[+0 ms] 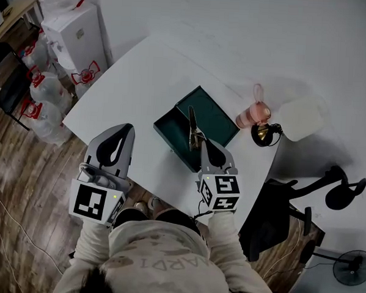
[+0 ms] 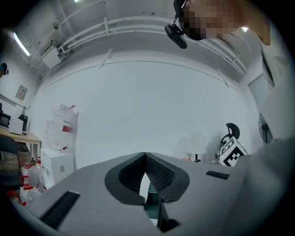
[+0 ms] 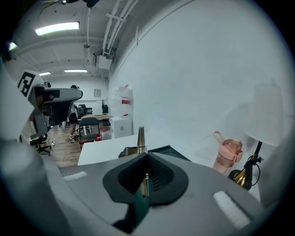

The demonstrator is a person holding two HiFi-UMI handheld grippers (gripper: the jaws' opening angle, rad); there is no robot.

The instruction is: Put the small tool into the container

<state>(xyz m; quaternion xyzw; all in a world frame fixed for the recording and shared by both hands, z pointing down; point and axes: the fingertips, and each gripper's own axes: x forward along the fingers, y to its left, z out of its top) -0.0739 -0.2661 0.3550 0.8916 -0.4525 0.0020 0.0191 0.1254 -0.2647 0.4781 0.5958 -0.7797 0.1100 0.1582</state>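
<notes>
A dark green open container [image 1: 216,116] lies in the middle of the white table [image 1: 125,91]. My right gripper [image 1: 203,141] hovers at its near edge, shut on a slim brass tool [image 1: 192,127] that points out over the container. In the right gripper view the tool [image 3: 140,137] sticks up past the closed jaws of the right gripper [image 3: 146,157], with the container [image 3: 171,151] just beyond. My left gripper [image 1: 128,129] hangs over the table left of the container, its jaws together and empty. From the left gripper view, the left gripper [image 2: 145,155] shows pads pressed together.
A pink bottle [image 1: 258,112] and a desk lamp [image 1: 299,119] with a brass base stand at the table's right end. A black office chair [image 1: 278,216] is to my right. Water jugs [image 1: 48,91] and a white dispenser [image 1: 76,27] stand left of the table.
</notes>
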